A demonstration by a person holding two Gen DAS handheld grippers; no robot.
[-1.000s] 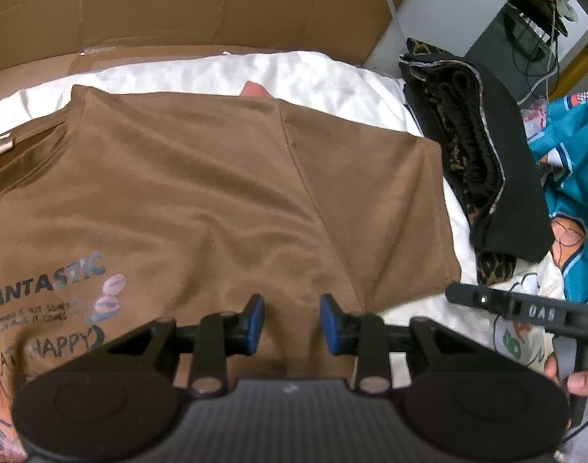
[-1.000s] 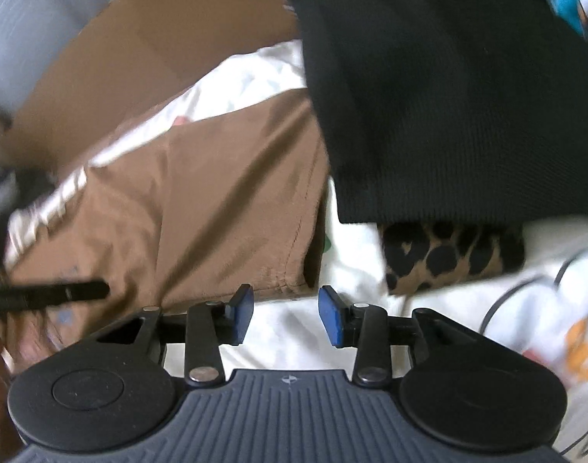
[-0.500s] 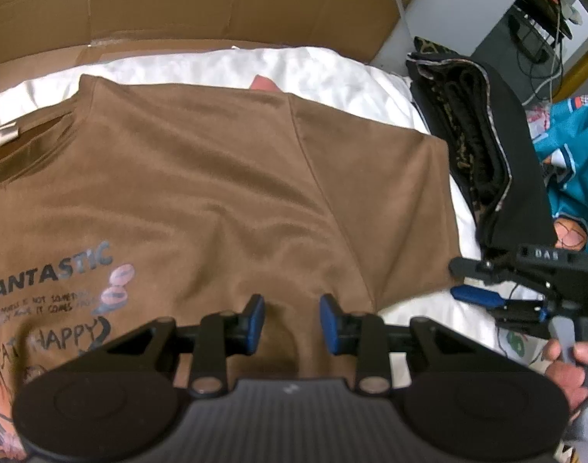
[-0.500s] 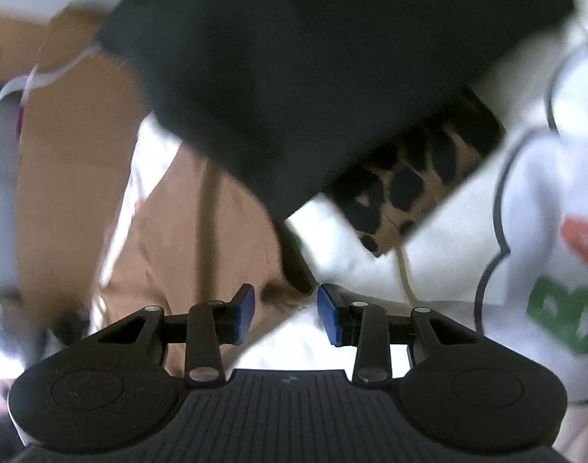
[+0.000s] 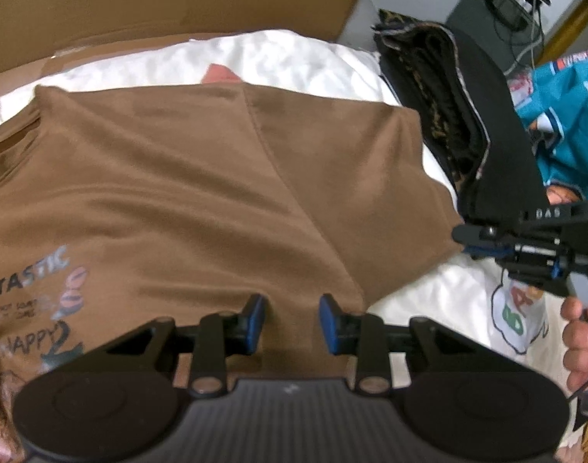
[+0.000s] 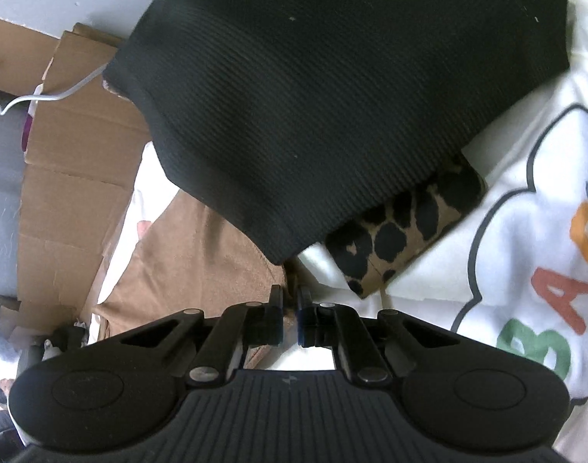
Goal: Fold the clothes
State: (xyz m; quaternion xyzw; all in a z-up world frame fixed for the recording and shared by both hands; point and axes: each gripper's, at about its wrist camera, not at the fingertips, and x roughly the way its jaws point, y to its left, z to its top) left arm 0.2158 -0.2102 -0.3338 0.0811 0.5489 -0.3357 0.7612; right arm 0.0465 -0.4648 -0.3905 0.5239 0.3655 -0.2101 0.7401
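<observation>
Brown T-shirt [image 5: 201, 193] spread flat on white bedding [image 5: 278, 58]; its collar and print are cut off at 9 o'clock. Left tool [image 5: 290, 322] hovers over the shirt's lower part, jaws narrow, nothing between. Right tool [image 6: 290, 308] closed nearly tight at the sleeve edge [image 6: 224, 254]; whether fabric is pinched can't be made out. Black folded garment [image 6: 332, 96] overlaps the sleeve at 12 o'clock, hiding most of a leopard-print piece [image 6: 401, 239]. Bare bedding at 3 o'clock.

Your left gripper [image 5: 290, 318] and right gripper [image 6: 290, 310] are black plastic, blue pads, silver screws, white "DAS" lettering
</observation>
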